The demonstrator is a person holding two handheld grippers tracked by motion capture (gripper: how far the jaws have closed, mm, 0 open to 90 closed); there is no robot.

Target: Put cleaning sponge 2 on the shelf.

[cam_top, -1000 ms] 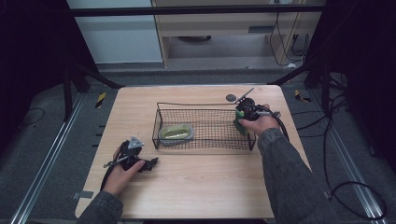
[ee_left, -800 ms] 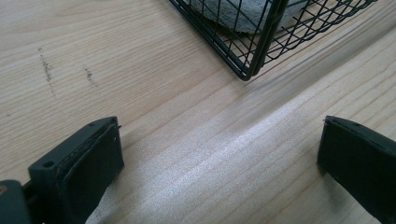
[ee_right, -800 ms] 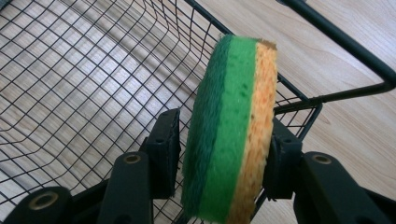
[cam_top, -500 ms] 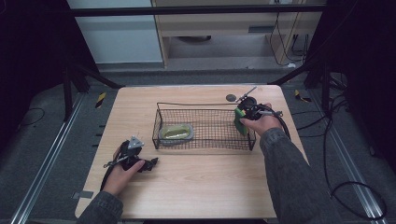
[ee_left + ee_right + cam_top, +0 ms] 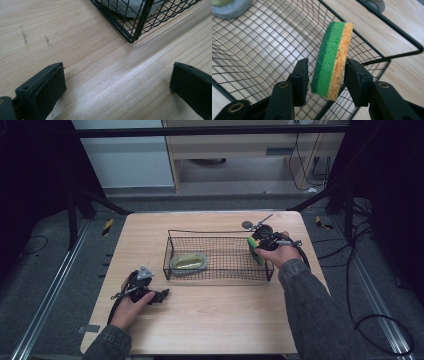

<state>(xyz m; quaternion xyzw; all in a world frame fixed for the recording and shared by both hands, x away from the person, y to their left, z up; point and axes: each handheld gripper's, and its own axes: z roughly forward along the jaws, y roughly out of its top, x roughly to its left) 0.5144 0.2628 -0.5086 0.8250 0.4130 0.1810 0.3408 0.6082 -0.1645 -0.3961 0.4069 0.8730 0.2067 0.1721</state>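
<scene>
My right gripper (image 5: 325, 75) is clamped on a sponge (image 5: 332, 58), green on one face and yellow on the other. The sponge stands on edge between the pads, over the right end of the black wire basket (image 5: 220, 231). From the high view I see this hand at the basket's far right corner, with the sponge (image 5: 255, 251) just inside the wire wall. A grey dish (image 5: 188, 262) with something pale green in it lies at the basket's left end, well apart from the sponge. My left gripper (image 5: 161, 295) rests on the wooden table (image 5: 210, 320) near the front left, its jaws spread wide with only bare wood between them. In the left gripper view I see the basket's near corner (image 5: 136, 30) just ahead. A small dark round object (image 5: 247, 225) sits on the table beyond the basket.
</scene>
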